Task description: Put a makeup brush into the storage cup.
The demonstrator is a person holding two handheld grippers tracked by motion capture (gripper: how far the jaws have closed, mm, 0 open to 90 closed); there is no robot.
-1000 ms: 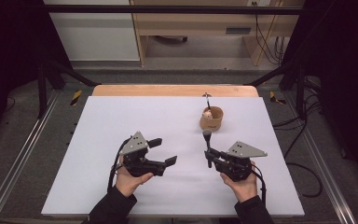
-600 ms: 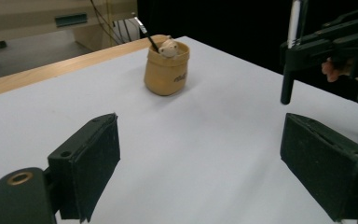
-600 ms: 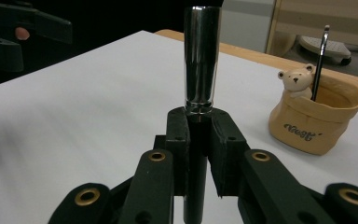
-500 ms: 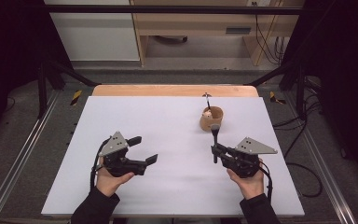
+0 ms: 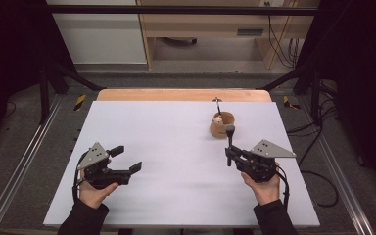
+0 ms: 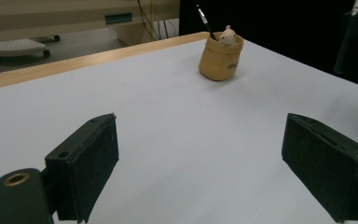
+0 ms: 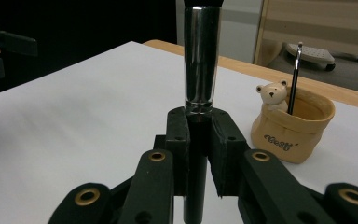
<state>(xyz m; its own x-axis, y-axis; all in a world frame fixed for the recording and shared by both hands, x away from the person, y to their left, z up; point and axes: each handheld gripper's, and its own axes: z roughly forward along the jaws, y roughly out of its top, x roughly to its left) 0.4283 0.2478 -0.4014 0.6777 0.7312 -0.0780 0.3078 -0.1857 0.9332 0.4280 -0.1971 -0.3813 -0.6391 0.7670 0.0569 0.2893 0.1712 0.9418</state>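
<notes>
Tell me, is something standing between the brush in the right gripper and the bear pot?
Nothing visible does. The right gripper holds the brush upright, and only bare white table lies between it and the pot.

A white table [image 5: 166,142] with a light wooden strip [image 5: 176,94] along its far edge stands on grey carpeted floor [image 5: 34,147]. Metal rails [image 5: 22,166] run along both sides. Beyond it sit a white cabinet [image 5: 98,34] and a pale wooden desk [image 5: 210,24] with dangling cables [image 5: 276,39]. The side areas lie in darkness.
</notes>
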